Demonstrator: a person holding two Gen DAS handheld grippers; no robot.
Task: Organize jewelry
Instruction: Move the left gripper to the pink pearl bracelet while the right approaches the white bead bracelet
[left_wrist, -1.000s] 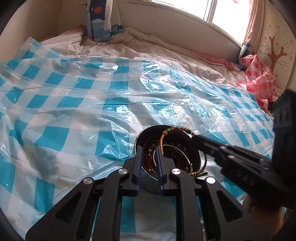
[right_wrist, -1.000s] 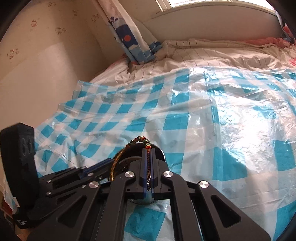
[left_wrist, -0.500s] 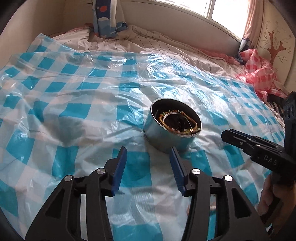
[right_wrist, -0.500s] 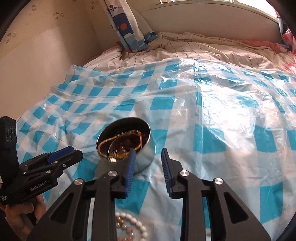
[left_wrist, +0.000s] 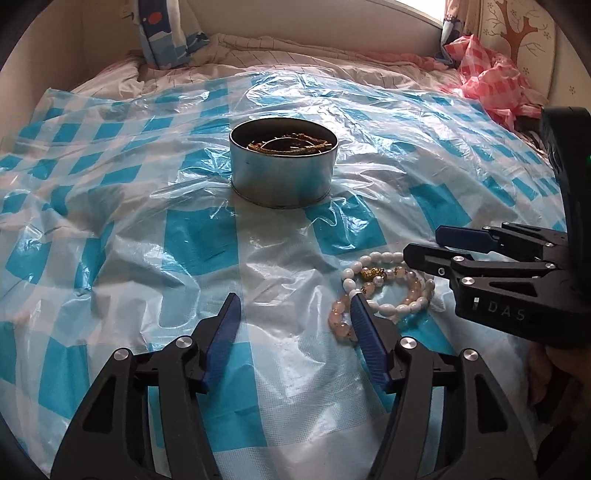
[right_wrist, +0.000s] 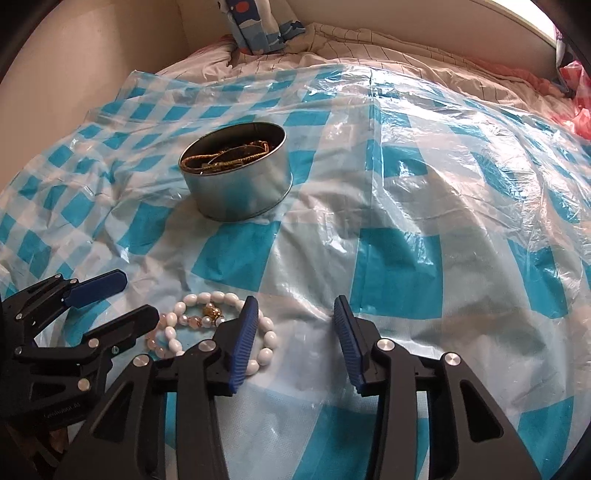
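A round metal tin (left_wrist: 282, 168) stands on the blue-checked plastic sheet (left_wrist: 122, 229); it also shows in the right wrist view (right_wrist: 236, 173). Gold and dark bracelets (right_wrist: 225, 155) lie inside it. White and pink bead bracelets (left_wrist: 384, 291) lie on the sheet in front of the tin, also seen in the right wrist view (right_wrist: 192, 325). My left gripper (left_wrist: 293, 321) is open and empty, with its right finger at the beads. My right gripper (right_wrist: 293, 325) is open and empty just right of the beads; it appears in the left wrist view (left_wrist: 424, 245).
The sheet covers a bed with a striped quilt (left_wrist: 295, 55) behind it. A blue patterned pillow (left_wrist: 166, 29) leans at the back wall. Pink checked cloth (left_wrist: 491, 85) is bunched at the far right. A beige wall (right_wrist: 74, 74) runs along the left.
Both grippers let go at the tin, opened and pulled back toward me. The gold bracelet now lies in the tin. The bead bracelets have come into view.
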